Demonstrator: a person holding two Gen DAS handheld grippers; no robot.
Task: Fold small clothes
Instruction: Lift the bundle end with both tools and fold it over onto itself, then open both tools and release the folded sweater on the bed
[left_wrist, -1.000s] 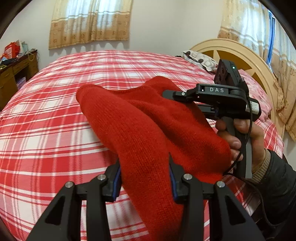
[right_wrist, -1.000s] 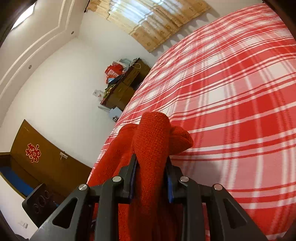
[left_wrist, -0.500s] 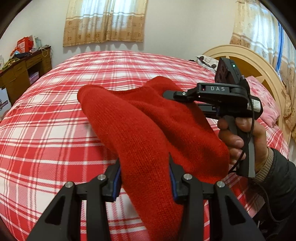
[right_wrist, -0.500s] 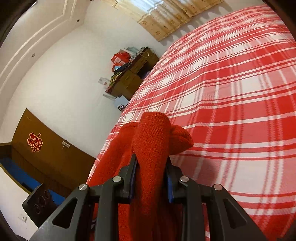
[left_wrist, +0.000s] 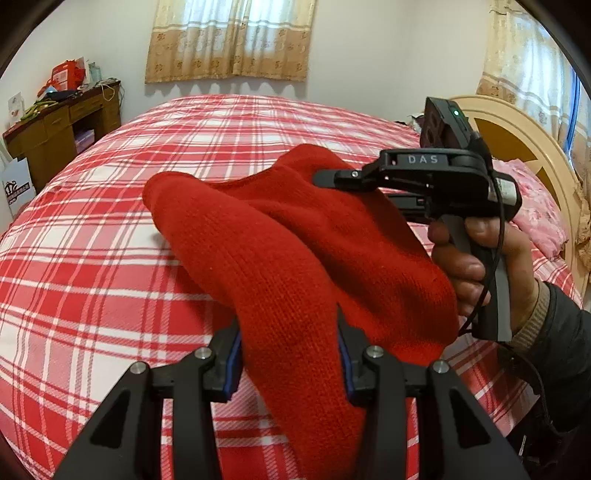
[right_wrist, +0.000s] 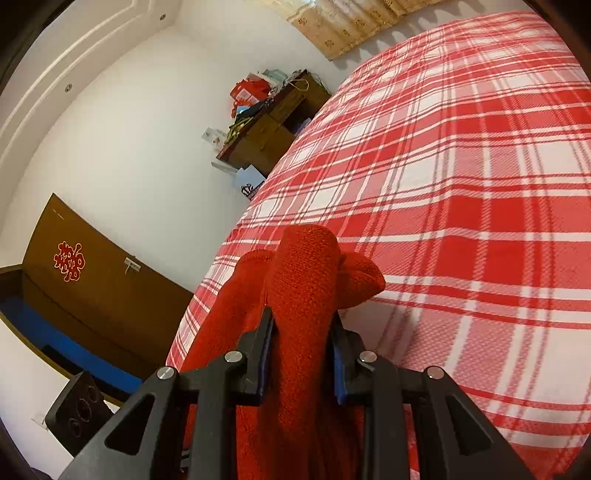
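A red knitted garment (left_wrist: 280, 251) hangs bunched between both grippers above the red-and-white plaid bed (left_wrist: 110, 229). My left gripper (left_wrist: 288, 332) is shut on a thick fold of it at the bottom of the left wrist view. In that view the right gripper (left_wrist: 321, 177) comes in from the right, held by a hand (left_wrist: 476, 258), its fingers pinching the garment's far edge. The right wrist view shows the right gripper (right_wrist: 301, 325) shut on a rolled bundle of the red knit (right_wrist: 306, 273), which sticks out past the fingertips over the bed (right_wrist: 461, 184).
A wooden desk (left_wrist: 59, 129) piled with items stands left of the bed, a white bag (left_wrist: 16, 184) by it. A cream headboard (left_wrist: 517, 147) and pink pillow (left_wrist: 535, 218) lie at the right. Curtains (left_wrist: 229, 40) hang on the far wall. A brown door (right_wrist: 96, 288) shows at the left.
Both grippers have moved across the bed with the red garment still held; the desk and window have shifted right in the left wrist view. Grips are unchanged.
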